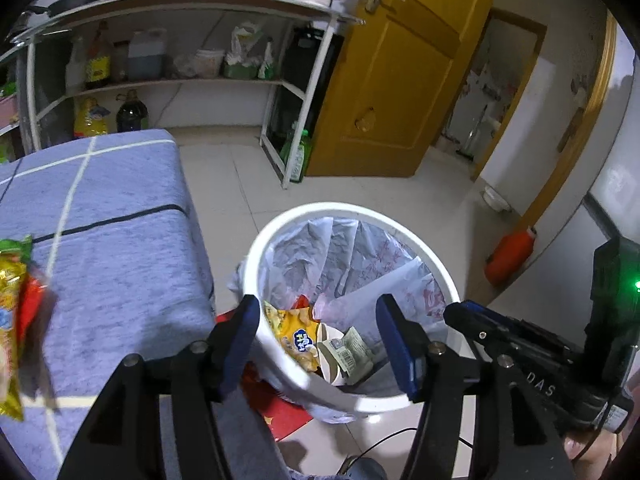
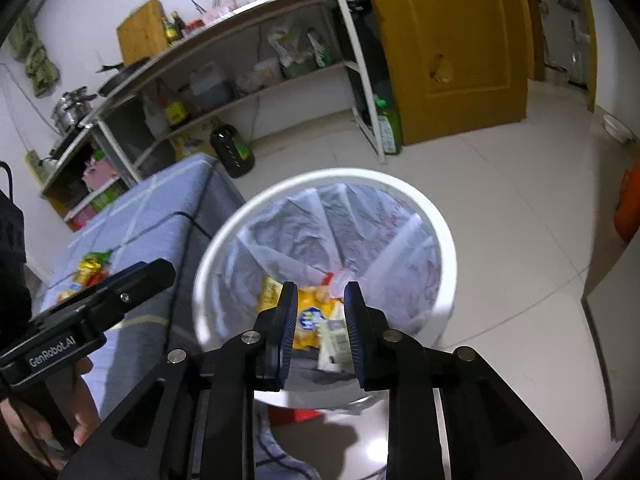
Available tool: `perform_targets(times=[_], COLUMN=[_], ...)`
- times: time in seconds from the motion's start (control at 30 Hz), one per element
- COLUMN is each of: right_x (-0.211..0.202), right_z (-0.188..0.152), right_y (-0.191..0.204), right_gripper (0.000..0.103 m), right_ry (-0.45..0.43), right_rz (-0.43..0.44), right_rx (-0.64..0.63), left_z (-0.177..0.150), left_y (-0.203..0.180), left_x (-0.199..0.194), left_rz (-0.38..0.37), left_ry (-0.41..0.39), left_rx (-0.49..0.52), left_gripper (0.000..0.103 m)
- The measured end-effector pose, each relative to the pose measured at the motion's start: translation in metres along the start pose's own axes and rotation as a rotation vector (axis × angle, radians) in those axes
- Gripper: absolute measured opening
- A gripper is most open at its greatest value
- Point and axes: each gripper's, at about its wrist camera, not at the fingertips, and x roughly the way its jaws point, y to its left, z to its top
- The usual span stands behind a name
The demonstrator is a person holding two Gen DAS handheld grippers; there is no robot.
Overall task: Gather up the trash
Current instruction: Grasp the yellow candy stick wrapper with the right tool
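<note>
In the left wrist view, the left gripper [image 1: 316, 340] is being held over the near rim of a white trash bin [image 1: 436, 256], its blue-padded jaws spread wide with nothing between them. The bin is lined with a pale plastic bag [image 1: 344, 252], and at its bottom a yellow snack packet [image 1: 294, 330] and a crumpled paper cup with a label [image 1: 344, 354] are lying. To the left, a table draped in a blue checked cloth [image 1: 112, 240] is standing just beside the bin, and a blurred green, yellow and red snack wrapper [image 1: 14, 320] is seen at the table's left edge. A red sheet [image 1: 284, 408] is lying on the tiled floor under the bin. Behind, a white metal shelf rack [image 1: 180, 80] loaded with bottles and bags is set against the wall, next to a yellow-brown door [image 1: 400, 80]. The right gripper [image 1: 516, 340] is showing at the far right. In the right wrist view, the right gripper [image 2: 322, 332] is being held above the same bin [image 2: 444, 240], its jaws parted by a moderate gap and holding nothing; the yellow packet [image 2: 308, 312] is seen through that gap. The left gripper [image 2: 92, 312] is crossing the lower left, partly blocking the clothed table [image 2: 160, 220], where the wrapper [image 2: 90, 268] is resting. A dark oil bottle [image 2: 234, 150] is standing on the floor beyond the table.
</note>
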Motion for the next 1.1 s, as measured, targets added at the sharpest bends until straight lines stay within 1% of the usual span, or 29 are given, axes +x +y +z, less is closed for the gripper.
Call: perform_targets(times=[0.17, 0.3, 0.43, 0.63, 0.77, 0.9, 0.97, 1.1], right_x=[-0.013, -0.018, -0.017, -0.006, 0.002, 0.013, 0.023, 0.045], right_z=[0.0, 0.001, 0.001, 0.0, -0.001, -0.003, -0.006, -0.015], right_y=[0.025, 0.05, 0.082, 0.132, 0.167, 0.202, 0.22, 0.249], right_gripper=[0.025, 0.025, 0.025, 0.025, 0.025, 0.025, 0.025, 0.025], right_ry=[-0.032, -0.04, -0.033, -0.008, 0.004, 0.029, 0.051, 0.11], right_rz=[0.064, 0.134, 0.192, 0.264, 0.311, 0.361, 0.376, 0.395], right_rx=[-0.037, -0.086, -0.145, -0.227, -0.28, -0.331, -0.365, -0.427], left_z=[-0.007, -0.012, -0.013, -0.016, -0.021, -0.029, -0.032, -0.041], left_y=[0.012, 0.033, 0.064, 0.116, 0.151, 0.181, 0.197, 0.215], left_x=[-0.036, -0.067, -0.103, -0.145, -0.153, -0.155, -0.156, -0.162], left_rz=[0.019, 0.058, 0.113, 0.234, 0.28, 0.304, 0.308, 0.322], left_ry=[-0.045, -0.087, -0.146, -0.215, -0.21, -0.202, -0.199, -0.195], left_rx=[-0.002, -0.023, -0.062, -0.102, -0.14, -0.185, -0.218, -0.262], left_gripper=[0.063, 0.063, 0.063, 0.063, 0.063, 0.063, 0.063, 0.063])
